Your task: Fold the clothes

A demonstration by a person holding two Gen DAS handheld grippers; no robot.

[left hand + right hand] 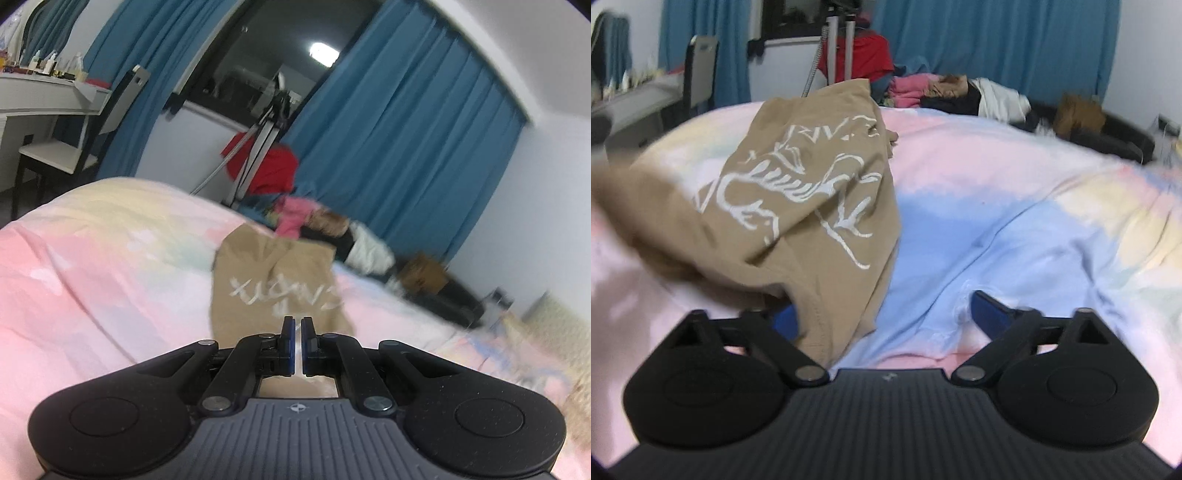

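One tan T-shirt (798, 206) with a white printed design is lying rumpled on the bed (997, 206), whose cover is showing pastel pink, blue and yellow patches. Seen from the right wrist, the shirt is draping forward from the middle of the bed toward the camera, its hem hanging over the left finger (785, 321) of the right hand-held gripper (882, 317); that gripper's fingers are standing wide apart, with the shirt edge lying between them near the left one and the bedcover showing under the rest of the gap. Seen from the left wrist, the same shirt (273, 284) is lying just ahead of the left hand-held gripper (297, 345), whose blue-padded fingers are sitting almost together with only a thin slit between them; whether any cloth is pinched in that slit I cannot tell. Beyond the shirt, at the far edge of the bed, a heap of pink, black and white clothes (945, 92) is lying, with a red garment (864, 59) behind a tripod (834, 40). Farther back, blue curtains (997, 37) are hanging.
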